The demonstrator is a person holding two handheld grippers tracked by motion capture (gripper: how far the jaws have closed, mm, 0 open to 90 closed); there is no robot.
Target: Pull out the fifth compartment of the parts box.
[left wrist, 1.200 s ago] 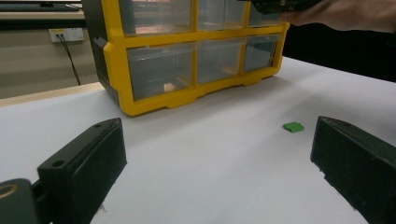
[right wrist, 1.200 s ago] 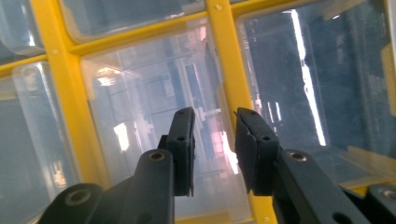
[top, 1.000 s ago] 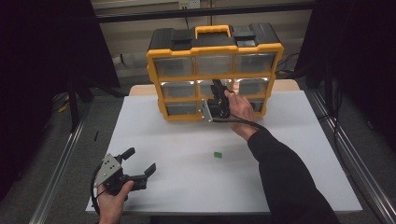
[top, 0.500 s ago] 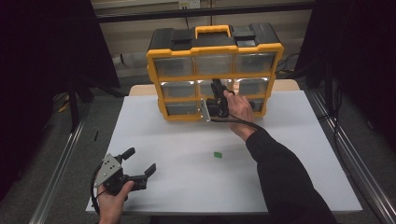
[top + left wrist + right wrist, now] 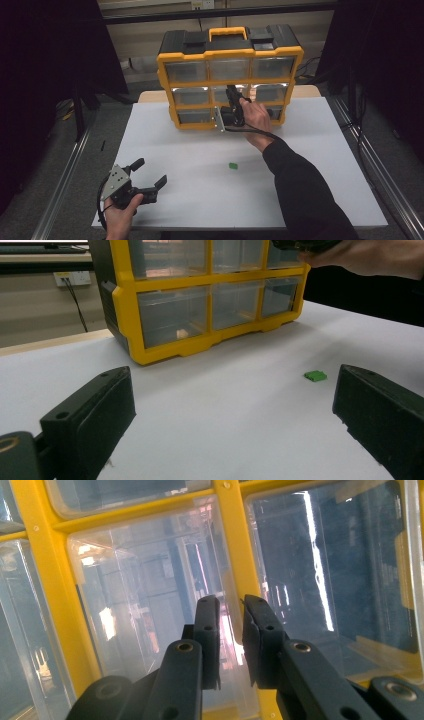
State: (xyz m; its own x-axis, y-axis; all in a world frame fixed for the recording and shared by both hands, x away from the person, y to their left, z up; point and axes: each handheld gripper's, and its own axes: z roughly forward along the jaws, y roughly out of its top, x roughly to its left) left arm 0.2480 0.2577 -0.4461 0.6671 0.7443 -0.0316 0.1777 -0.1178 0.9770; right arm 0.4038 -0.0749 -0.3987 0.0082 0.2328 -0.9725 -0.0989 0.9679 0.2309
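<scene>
Left gripper (image 5: 148,176): resting in the hand near the front-left corner of the counter (image 5: 320,165); fingers (image 5: 90,415) spread wide, nothing between them, idle.

Green piece (image 5: 233,165): lying flat on the bare counter, about mid-width, nearer the front edge than the organizer; seen just inside the far finger in the left gripper view (image 5: 315,375); well apart from both grippers.

Organizer (image 5: 230,52): yellow frame, black top, standing upright at the back edge; three rows of clear drawers, all apparently pushed in.

Drawer (image 5: 160,600): middle row, centre column, directly ahead of the right gripper; clear front, contents not readable through the glare.

Right gripper (image 5: 234,100): pressed up to that drawer front; fingers (image 5: 207,630) have just been closing and stand nearly together, a narrow gap left, straddling what looks like the clear pull lip at the drawer's right side by the yellow divider; firm pinch not confirmed.

Step in hand, judged: taking hold of the drawer pull to draw it out.

Doing it well: finish the squeeze squarely on the lip, not on the yellow divider; pull straight back along the drawer's run, level, without twisting; slow start so the organizer does not slide or tip forward; left gripper free to steady the frame if needed.
</scene>
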